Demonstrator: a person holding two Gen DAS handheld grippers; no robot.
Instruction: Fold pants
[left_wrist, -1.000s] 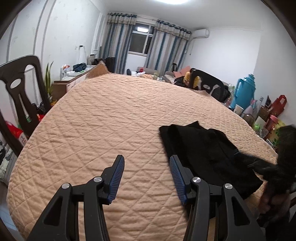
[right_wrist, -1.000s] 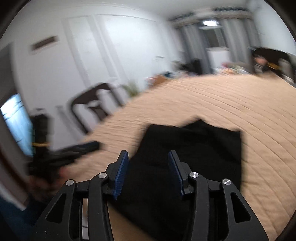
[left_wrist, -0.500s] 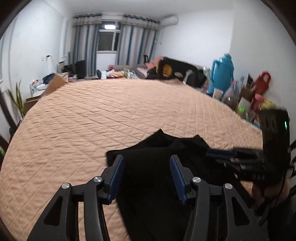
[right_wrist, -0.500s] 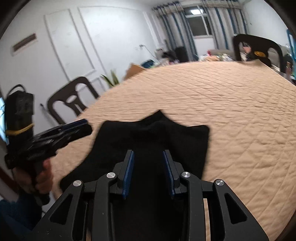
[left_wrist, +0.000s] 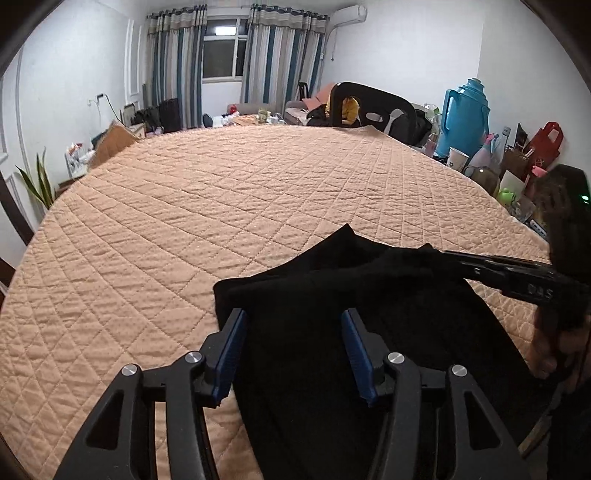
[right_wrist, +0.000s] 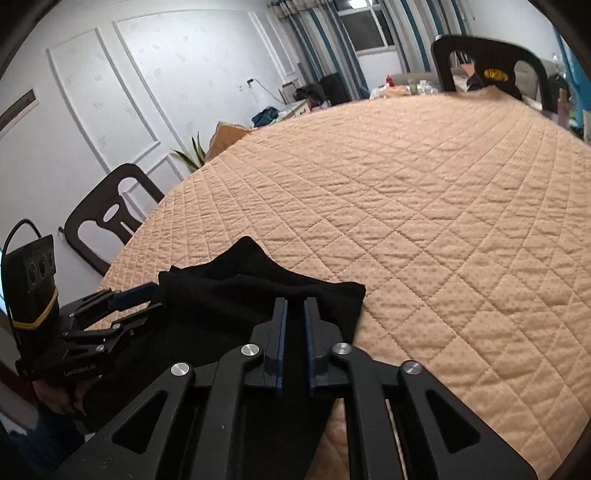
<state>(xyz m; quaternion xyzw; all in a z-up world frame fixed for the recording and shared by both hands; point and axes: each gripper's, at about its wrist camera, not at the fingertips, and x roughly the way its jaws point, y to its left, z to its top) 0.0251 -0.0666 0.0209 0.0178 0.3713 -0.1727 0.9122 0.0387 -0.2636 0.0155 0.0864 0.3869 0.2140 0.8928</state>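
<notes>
R tool (right_wrist: 294, 310) just closed, pinching pants (left_wrist: 369, 332) — L tool (left_wrist: 291, 325) spread, near hem cut off.

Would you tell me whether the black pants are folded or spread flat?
Partly folded: the black pants lie in overlapping layers on the quilted table.

Pants (left_wrist: 369, 302) on quilted table (left_wrist: 221, 206) near edge; chair (left_wrist: 369, 107) behind far edge.

Left gripper (left_wrist: 291, 332) points downward, jaws apart, nothing pressed between its pads. Right gripper (right_wrist: 294, 317) also points downward; its jaws have just been closing, apparently pinching black cloth.
</notes>
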